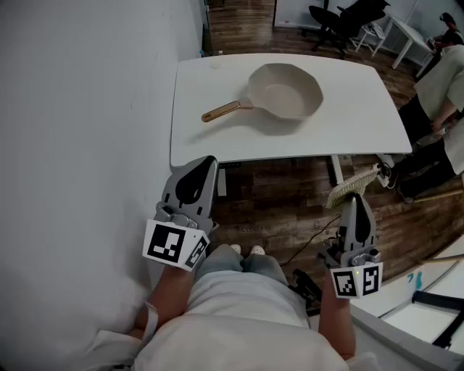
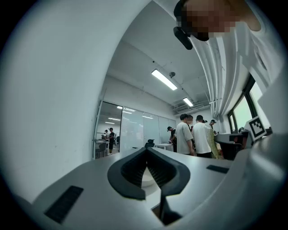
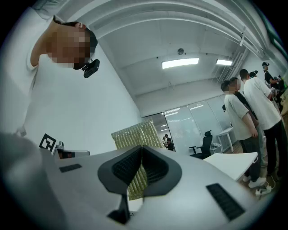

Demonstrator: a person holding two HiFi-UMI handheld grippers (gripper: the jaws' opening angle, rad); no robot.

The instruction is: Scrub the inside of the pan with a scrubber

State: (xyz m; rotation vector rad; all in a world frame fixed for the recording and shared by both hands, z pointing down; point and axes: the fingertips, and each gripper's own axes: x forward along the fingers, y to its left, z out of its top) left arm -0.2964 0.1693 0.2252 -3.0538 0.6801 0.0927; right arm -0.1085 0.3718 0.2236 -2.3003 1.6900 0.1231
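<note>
A cream pan (image 1: 286, 90) with a wooden handle (image 1: 221, 111) sits on the white table (image 1: 196, 138), handle pointing left. Both grippers hang well short of the table's near edge, over the floor. My left gripper (image 1: 205, 161) is shut with nothing between its jaws; in the left gripper view (image 2: 146, 155) its tips meet. My right gripper (image 1: 355, 197) is shut on a yellow-green mesh scrubber (image 1: 353, 190), which sticks out past the tips toward the table. In the right gripper view (image 3: 140, 150) the scrubber (image 3: 134, 134) stands up between the pads.
A white wall (image 1: 80, 109) runs along the left. People (image 1: 442, 80) stand by the table's right end. Office chairs (image 1: 341, 22) are behind the table. Cables (image 1: 312, 239) lie on the wood floor. A second white surface (image 1: 420, 297) is at lower right.
</note>
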